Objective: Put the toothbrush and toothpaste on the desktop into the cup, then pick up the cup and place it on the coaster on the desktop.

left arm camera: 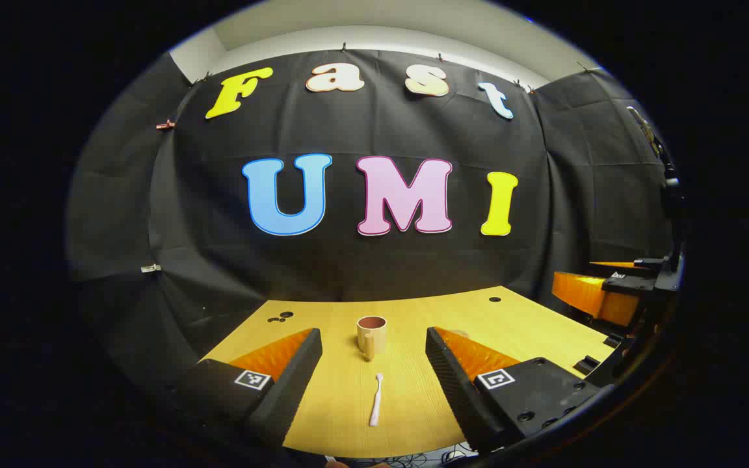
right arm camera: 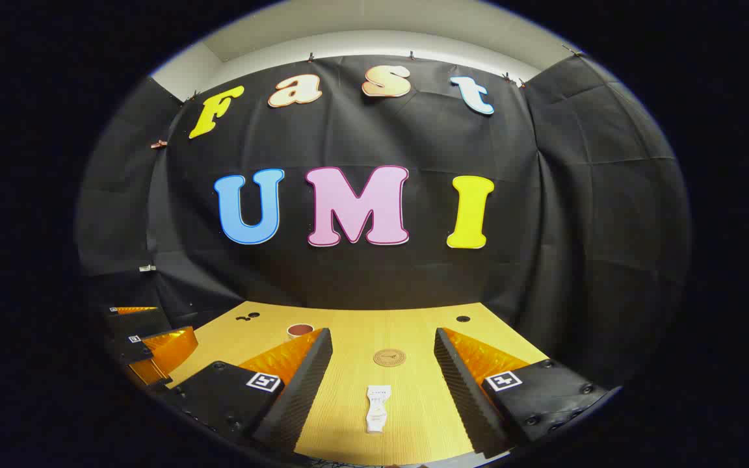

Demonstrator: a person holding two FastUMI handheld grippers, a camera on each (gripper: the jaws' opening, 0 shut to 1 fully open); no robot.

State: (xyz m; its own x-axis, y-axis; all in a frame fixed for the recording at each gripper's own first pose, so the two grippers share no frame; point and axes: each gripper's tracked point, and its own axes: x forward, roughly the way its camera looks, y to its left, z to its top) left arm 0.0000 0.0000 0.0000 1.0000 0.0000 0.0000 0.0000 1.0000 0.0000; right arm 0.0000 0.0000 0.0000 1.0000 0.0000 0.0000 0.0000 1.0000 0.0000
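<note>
In the left gripper view, the left hand-held gripper (left arm camera: 371,364) hangs over the near edge of the wooden table (left arm camera: 530,325) with its two fingers spread wide and nothing between them. Framed in that gap, the toothbrush (left arm camera: 376,408) lies flat on the table, its length running away from the camera and its head at the far end. Just beyond it stands the cup (left arm camera: 371,336), upright, dark inside, with its handle turned toward the camera (cup and toothbrush are near each other but not touching). To the right, at the edge of that view, the right hand-held gripper (left arm camera: 615,286) hovers beside the table, too far to the side to judge its opening from here.

In the right gripper view, the left hand-held gripper (right arm camera: 147,341) appears at the far left, low beside the table's (right arm camera: 407,325) corner. The cup's (right arm camera: 299,330) rim peeks out just behind the left finger of the right hand-held gripper (right arm camera: 384,374), whose fingers are also spread wide, gripping nothing. Between them the toothpaste (right arm camera: 377,408) lies flat on the table, close to the near edge, pointing away from the camera. Farther back, on the same line, the round coaster (right arm camera: 389,357) sits flat on the wood, apart from the toothpaste and well to the right of the cup.
</note>
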